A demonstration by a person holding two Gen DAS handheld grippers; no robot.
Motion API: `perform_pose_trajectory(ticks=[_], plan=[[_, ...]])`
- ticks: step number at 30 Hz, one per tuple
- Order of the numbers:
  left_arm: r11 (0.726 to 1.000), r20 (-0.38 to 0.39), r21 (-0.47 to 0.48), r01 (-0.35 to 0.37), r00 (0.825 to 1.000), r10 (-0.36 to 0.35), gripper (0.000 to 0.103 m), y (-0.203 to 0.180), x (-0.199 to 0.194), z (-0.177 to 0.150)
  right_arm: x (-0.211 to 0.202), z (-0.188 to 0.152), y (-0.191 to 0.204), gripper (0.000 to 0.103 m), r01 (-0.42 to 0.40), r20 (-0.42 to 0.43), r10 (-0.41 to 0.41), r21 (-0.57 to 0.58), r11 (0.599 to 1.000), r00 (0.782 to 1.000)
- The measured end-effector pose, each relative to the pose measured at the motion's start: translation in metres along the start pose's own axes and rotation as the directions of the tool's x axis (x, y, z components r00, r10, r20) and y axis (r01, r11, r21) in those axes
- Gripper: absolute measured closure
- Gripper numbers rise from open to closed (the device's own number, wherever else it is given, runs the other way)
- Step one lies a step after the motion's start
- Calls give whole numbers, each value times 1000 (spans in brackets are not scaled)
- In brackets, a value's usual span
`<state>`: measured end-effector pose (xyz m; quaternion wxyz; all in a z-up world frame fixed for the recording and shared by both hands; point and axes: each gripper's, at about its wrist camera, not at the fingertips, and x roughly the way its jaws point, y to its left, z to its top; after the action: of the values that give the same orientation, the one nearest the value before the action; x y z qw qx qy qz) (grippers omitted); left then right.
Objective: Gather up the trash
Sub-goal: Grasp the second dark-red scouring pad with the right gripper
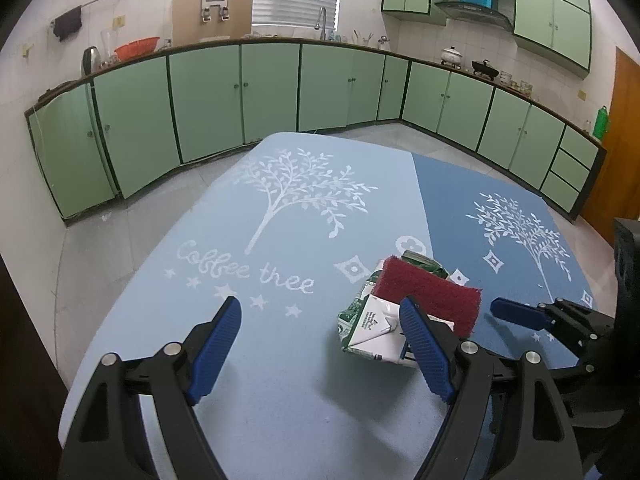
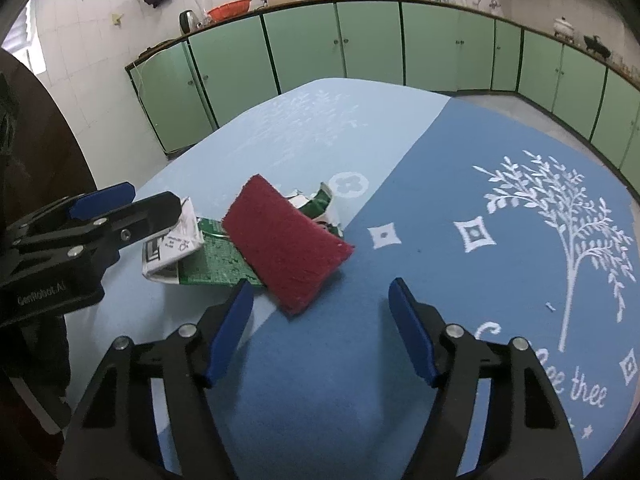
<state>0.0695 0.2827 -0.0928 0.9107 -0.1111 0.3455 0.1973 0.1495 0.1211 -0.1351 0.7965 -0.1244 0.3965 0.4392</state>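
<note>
A crushed green-and-white carton (image 1: 370, 322) lies on the blue tablecloth (image 1: 280, 220), with a dark red scouring pad (image 1: 430, 294) resting on top of it. My left gripper (image 1: 320, 344) is open, and its right finger touches the carton's near side. My right gripper (image 2: 320, 328) is open and empty, just in front of the pad (image 2: 286, 240) and carton (image 2: 200, 264). The left gripper (image 2: 120, 204) shows at the left of the right wrist view, and the right gripper's fingers (image 1: 516, 312) show at the right of the left wrist view.
The table is covered by a light and dark blue cloth (image 2: 440, 200) with white tree prints. Green kitchen cabinets (image 1: 240, 92) run along the far walls beyond a tiled floor. A wooden door (image 1: 620, 140) stands at the right.
</note>
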Motion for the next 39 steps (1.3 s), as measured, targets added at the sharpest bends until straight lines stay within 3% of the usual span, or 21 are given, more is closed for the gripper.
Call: perform_pose_trajectory(ticks=[4, 6, 28, 39], plan=[[1000, -4, -3, -2, 1000, 2, 23, 1, 4, 0, 8, 3, 4, 68, -49, -28, 49, -6, 999, 998], [1000, -8, -6, 0, 1000, 0, 23, 2, 5, 0, 8, 4, 4, 75, -68, -29, 68, -3, 998, 997], [998, -6, 21, 55, 998, -55, 23, -27, -1, -5, -42, -23, -34, 80, -21, 96, 6, 149, 989, 995], [997, -24, 43, 71, 997, -70, 23, -44, 6, -6, -60, -60, -50, 82, -1, 41, -7, 191, 982, 999]])
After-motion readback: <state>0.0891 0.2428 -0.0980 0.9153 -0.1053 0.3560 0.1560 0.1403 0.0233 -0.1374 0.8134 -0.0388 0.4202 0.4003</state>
